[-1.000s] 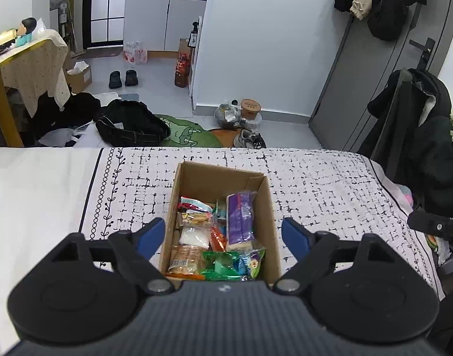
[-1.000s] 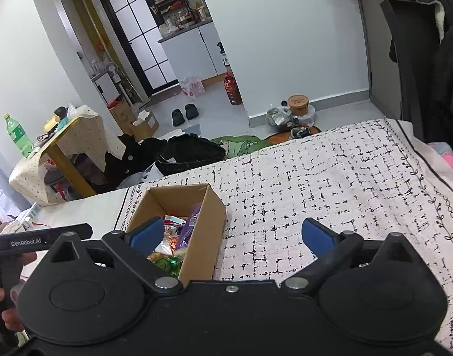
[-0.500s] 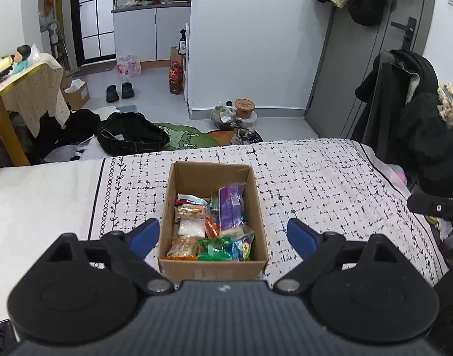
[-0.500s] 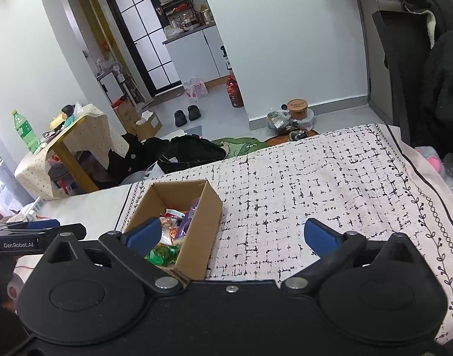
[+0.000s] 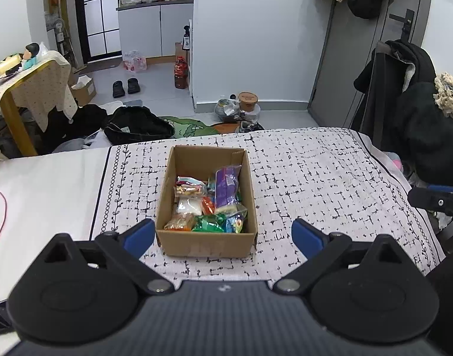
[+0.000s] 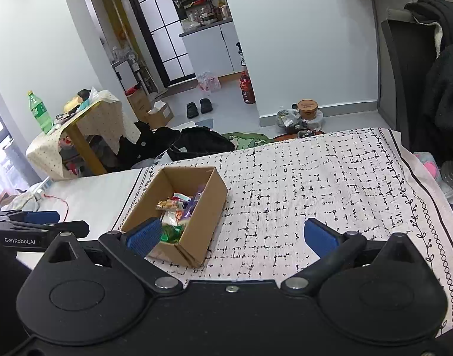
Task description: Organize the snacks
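An open cardboard box (image 5: pixel 207 158) stands on the patterned bedspread (image 5: pixel 315 178), filled with several snack packs, among them a purple pack (image 5: pixel 226 188) and a green one (image 5: pixel 210 225). My left gripper (image 5: pixel 222 234) hovers just before the box's near wall. Its jaws are opening, wider than the box, and the blue pads touch nothing. The right wrist view shows the box (image 6: pixel 205 204) to the left. My right gripper (image 6: pixel 232 234) is open over bare bedspread, its left pad in front of the box's near corner. The left gripper's fingers (image 6: pixel 39 222) show at the left edge.
A white sheet with a thin red cable (image 5: pixel 1 216) lies left of the bedspread. A chair hung with dark coats (image 5: pixel 404 103) stands at the bed's right. Beyond the far edge are a black bag (image 5: pixel 137 124), shoes and a cloth-covered table (image 5: pixel 33 89).
Both grippers have drawn back from the box, so it looks smaller and farther. The left jaws have spread wider. The box and its snacks have not moved.
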Motion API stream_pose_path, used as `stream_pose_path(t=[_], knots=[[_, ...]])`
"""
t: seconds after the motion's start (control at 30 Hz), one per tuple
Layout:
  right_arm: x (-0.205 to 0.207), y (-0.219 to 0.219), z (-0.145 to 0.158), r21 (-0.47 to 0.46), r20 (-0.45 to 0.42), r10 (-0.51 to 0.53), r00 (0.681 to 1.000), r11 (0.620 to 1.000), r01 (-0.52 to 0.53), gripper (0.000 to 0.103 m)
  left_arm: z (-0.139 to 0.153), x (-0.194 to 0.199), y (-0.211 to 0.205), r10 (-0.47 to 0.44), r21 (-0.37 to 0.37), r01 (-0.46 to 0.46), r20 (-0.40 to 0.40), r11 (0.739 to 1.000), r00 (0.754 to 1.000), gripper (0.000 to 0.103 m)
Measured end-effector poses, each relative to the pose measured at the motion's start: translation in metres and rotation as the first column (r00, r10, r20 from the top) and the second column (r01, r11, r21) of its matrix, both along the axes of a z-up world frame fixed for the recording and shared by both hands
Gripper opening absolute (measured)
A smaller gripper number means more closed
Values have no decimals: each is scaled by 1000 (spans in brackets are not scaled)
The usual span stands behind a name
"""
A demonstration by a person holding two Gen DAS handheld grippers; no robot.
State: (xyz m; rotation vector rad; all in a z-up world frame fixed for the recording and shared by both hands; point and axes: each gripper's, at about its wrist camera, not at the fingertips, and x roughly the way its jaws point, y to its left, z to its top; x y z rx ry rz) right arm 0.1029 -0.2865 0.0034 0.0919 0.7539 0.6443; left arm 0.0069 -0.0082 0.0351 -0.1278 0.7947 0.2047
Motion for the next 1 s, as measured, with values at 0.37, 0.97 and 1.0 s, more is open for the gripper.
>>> stream_pose_path(t=[0.37,0.97,1.0], knots=[[-12,-13,10,2,23,15,1000,1000,-15,103,3,-3,-13,32,7,-32,15,999,999,100],[-13,-16,11,13,25,22,999,1000,-23,103,-2,-1,-12,44,-29,-44,2,999,999,100],[-13,-16,11,13,25,23,999,1000,-23,103,-2,-1,-11,44,-34,-44,1,998,999,100]])
